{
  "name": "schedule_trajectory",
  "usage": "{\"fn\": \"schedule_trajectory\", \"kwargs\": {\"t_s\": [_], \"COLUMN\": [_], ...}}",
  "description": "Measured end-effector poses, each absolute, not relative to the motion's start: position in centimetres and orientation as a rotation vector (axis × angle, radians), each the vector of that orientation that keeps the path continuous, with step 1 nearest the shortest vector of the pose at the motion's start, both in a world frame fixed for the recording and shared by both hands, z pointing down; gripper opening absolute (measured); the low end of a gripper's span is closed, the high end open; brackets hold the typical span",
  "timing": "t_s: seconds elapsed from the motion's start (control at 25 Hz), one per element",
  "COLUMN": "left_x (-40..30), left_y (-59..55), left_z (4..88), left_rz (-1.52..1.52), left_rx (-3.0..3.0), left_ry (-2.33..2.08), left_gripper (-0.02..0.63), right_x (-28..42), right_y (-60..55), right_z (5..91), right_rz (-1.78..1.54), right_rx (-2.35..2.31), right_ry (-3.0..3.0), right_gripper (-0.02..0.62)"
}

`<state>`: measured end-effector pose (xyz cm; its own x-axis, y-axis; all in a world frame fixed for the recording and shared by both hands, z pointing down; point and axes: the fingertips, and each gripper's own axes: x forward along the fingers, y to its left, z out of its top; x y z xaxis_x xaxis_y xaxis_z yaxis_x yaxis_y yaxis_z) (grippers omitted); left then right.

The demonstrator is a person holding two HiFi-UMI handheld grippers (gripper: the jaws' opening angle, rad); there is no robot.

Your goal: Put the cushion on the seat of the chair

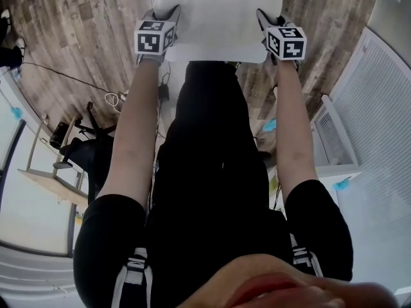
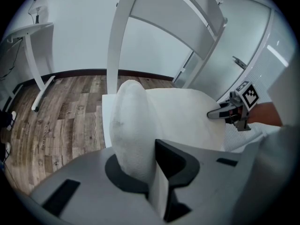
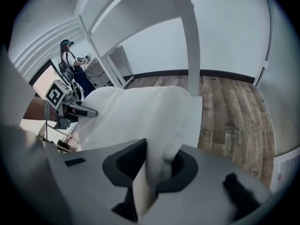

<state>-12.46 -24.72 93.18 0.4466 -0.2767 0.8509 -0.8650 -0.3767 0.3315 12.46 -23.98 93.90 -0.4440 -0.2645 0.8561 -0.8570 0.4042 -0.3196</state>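
A white cushion (image 1: 218, 11) lies over the white chair seat (image 2: 105, 121), in front of the person's legs. My left gripper (image 1: 164, 24) is shut on the cushion's left edge, and my right gripper (image 1: 270, 27) is shut on its right edge. In the left gripper view the cushion (image 2: 136, 125) bulges up between the jaws, with the chair back (image 2: 173, 13) behind it and the right gripper (image 2: 225, 112) across. In the right gripper view the cushion (image 3: 140, 116) is pinched between the jaws, the seat corner (image 3: 199, 121) shows beneath it, and the left gripper (image 3: 82, 110) is opposite.
Wooden floor (image 1: 83, 37) surrounds the chair. A white desk leg (image 2: 35, 64) stands at the left, and a dark stand with cables (image 1: 77, 146) is near it. A white slatted unit (image 1: 372, 108) is at the right. Another person (image 3: 70, 60) stands far off.
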Motion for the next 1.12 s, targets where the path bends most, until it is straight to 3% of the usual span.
{"fn": "schedule_trajectory", "kwargs": {"t_s": [0.48, 0.88, 1.12], "left_x": [-12.9, -14.3, -14.7], "left_y": [-25.1, -25.7, -25.8], "left_z": [94.5, 95.6, 95.9], "left_rz": [0.933, 0.995, 1.033], "left_rx": [1.881, 1.846, 1.811], "left_ry": [-0.952, -1.028, -1.05], "left_gripper": [0.088, 0.198, 0.232], "right_x": [13.0, 14.1, 14.9], "right_y": [-23.7, -24.0, -24.1], "right_z": [95.3, 96.3, 96.5], "right_rz": [1.012, 0.969, 0.96], "right_rx": [0.966, 1.007, 1.068], "right_ry": [-1.867, -1.793, -1.74], "right_gripper": [0.101, 0.196, 0.247]}}
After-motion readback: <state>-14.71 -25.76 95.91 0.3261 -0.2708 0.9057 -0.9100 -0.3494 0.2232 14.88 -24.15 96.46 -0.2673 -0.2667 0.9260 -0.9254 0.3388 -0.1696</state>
